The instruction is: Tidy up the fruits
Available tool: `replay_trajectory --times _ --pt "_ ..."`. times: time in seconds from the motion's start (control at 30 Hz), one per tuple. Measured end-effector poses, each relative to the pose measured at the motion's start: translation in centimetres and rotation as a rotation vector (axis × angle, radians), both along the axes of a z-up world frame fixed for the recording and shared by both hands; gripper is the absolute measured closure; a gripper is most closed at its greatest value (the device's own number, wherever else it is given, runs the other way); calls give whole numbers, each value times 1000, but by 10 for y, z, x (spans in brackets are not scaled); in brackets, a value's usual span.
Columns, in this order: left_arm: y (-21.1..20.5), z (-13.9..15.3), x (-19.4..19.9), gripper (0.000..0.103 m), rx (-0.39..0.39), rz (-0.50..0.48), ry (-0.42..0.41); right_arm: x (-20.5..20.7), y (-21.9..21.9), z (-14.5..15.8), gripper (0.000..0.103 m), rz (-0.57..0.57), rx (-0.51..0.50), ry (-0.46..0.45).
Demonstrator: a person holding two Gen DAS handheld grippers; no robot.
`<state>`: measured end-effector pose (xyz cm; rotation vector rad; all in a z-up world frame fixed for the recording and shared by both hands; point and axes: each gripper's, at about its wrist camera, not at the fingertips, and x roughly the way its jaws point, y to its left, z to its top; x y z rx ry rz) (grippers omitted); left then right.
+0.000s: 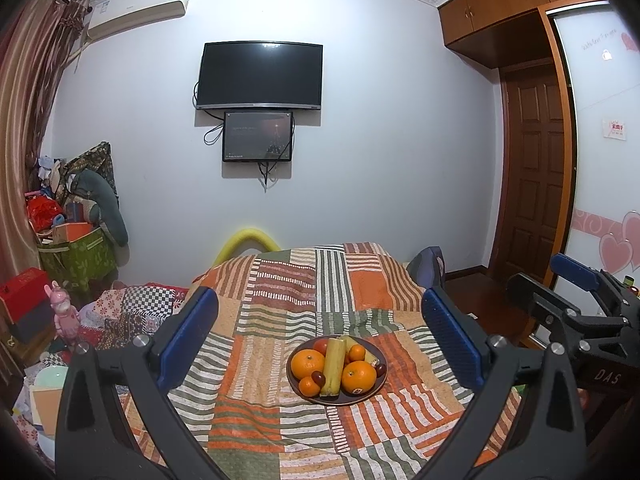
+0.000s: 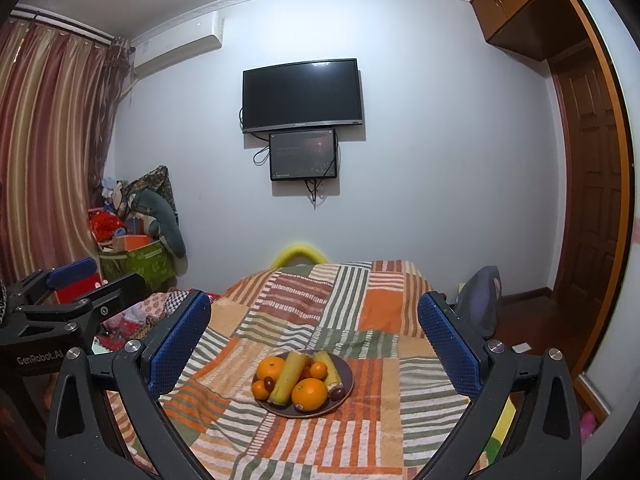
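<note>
A dark round plate (image 1: 370, 394) (image 2: 347, 376) sits on a striped patchwork cloth. It holds oranges (image 1: 307, 363) (image 2: 309, 393), small tangerines (image 1: 309, 386), a yellow-green stalk piece (image 1: 334, 366) (image 2: 289, 376), a second stalk piece (image 2: 329, 368), a red fruit (image 1: 321, 345) and dark red dates (image 1: 319, 377) (image 2: 269, 381). My left gripper (image 1: 320, 344) is open and empty, above and short of the plate. My right gripper (image 2: 316, 344) is open and empty, likewise held back from the plate. Each gripper shows at the side of the other's view.
The patchwork cloth (image 1: 280, 312) (image 2: 372, 308) covers a table or bed. Cluttered bags and boxes (image 1: 76, 240) stand at the left wall. A TV (image 1: 260, 76) hangs ahead. A dark chair (image 2: 482, 300) and a wooden door (image 1: 532, 168) are at the right.
</note>
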<state>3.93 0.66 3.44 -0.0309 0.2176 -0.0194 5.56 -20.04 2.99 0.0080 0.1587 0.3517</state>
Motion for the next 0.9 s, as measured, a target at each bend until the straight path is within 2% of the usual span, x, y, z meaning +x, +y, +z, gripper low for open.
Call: replay_trajectory --times 0.23,0.9 --pt "0 -1 2 0 -2 -38 19 0 1 0 0 3 -8 -4" --pt "2 -8 9 0 -19 -64 50 6 1 -5 0 3 -9 8"
